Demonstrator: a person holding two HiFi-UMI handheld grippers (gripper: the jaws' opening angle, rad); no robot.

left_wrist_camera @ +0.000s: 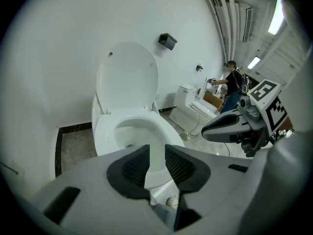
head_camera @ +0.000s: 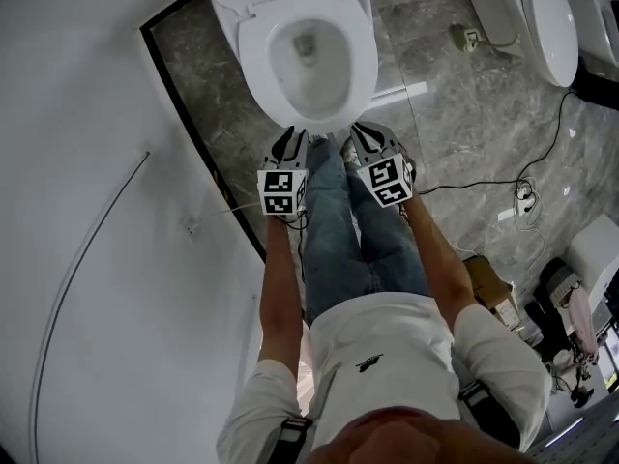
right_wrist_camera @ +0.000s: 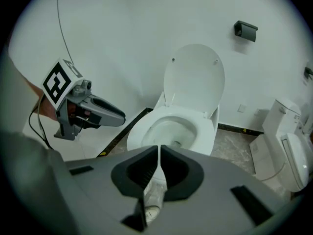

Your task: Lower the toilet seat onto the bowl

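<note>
Two grippers hang near the front of the bowl (head_camera: 309, 80), touching nothing. Left gripper (left_wrist_camera: 156, 153) has its jaws spread and empty; right gripper (right_wrist_camera: 159, 153) has them pressed together. Toilet seat (head_camera: 253, 61) lies flat on the bowl, and the lid (left_wrist_camera: 127, 75) stands upright.

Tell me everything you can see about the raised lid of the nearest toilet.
The lid is a white oval, glossy like plastic and solid, with no opening. It stands upright, hinged at the back of the toilet bowl, in front of the white wall; whether it touches the wall can't be told. Two small bumper dots sit near its top edge. Nothing else touches it.
</note>
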